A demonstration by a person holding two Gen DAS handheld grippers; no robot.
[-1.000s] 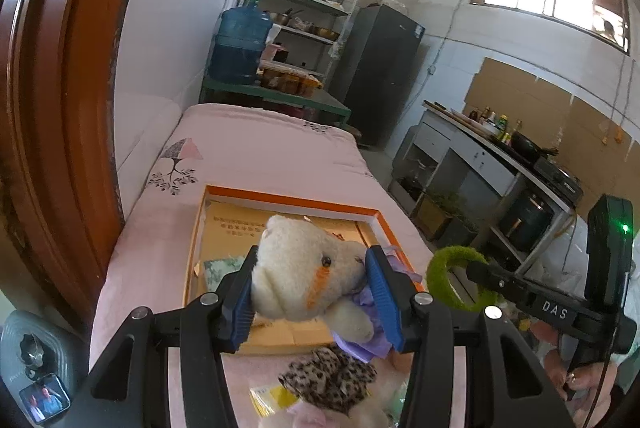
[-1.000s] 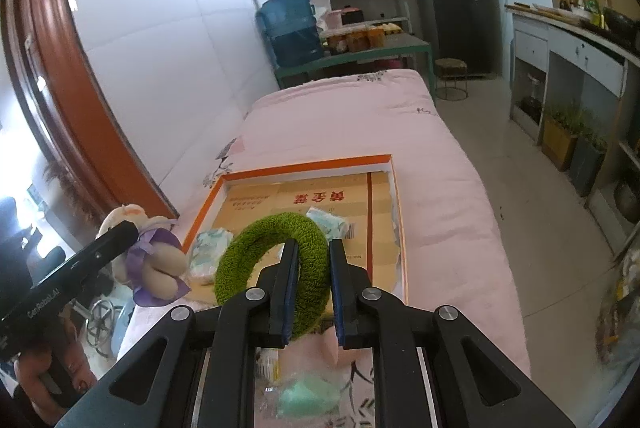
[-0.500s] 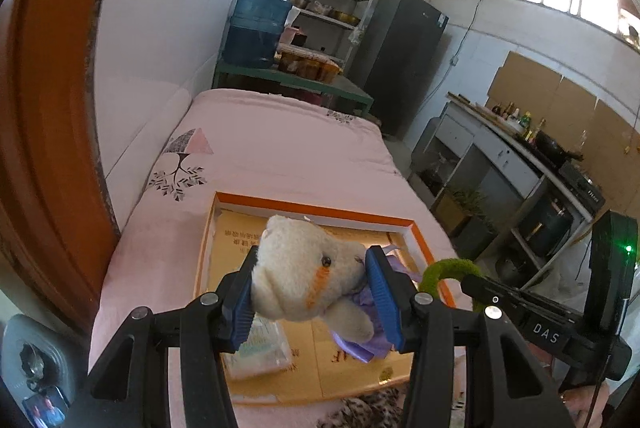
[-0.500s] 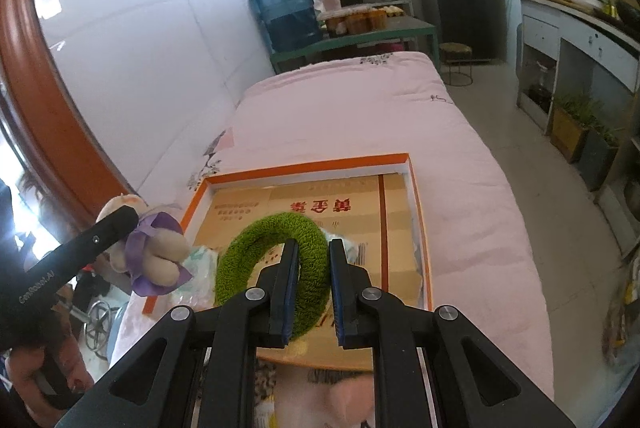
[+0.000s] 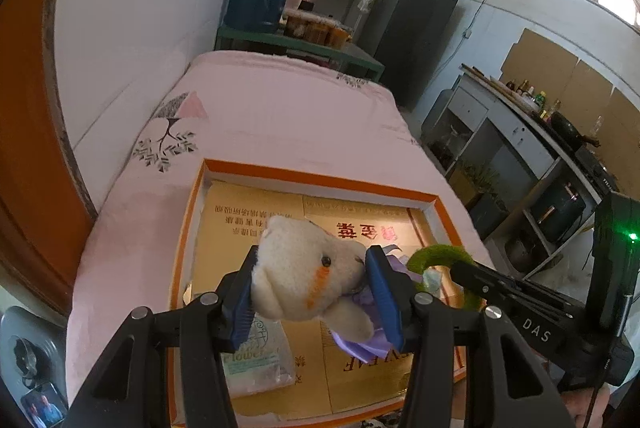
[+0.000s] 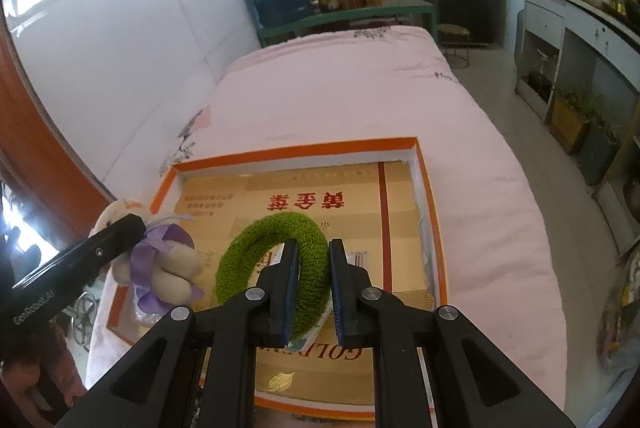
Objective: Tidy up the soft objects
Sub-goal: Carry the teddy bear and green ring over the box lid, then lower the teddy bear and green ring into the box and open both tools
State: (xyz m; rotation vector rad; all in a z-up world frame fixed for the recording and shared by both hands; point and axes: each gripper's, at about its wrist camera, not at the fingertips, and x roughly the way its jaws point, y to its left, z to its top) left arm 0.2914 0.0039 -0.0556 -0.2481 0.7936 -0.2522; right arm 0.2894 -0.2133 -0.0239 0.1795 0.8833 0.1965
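Two soft items are in my grip. Item one: a cream plush bear [image 5: 308,280] with a dark bead eye, an orange cheek mark and a purple ribbon, its head pinched between the blue pads of my left tool [image 5: 310,286]. Item two: a fuzzy green ring [image 6: 276,260], its band clamped on one side by my nearly closed right tool [image 6: 314,284]. Both hang above one shallow orange-rimmed box [image 6: 432,212], which rests on the pink bed [image 6: 360,100]. Box contents: one flattened yellow carton liner with red characters, plus one clear packet [image 5: 256,360] printed with pale lettering at the near left corner. The liner's centre and far half lie bare. Bed surface beyond the box rim is unoccupied; a white wall [image 5: 152,8] borders its left edge, open floor its right.
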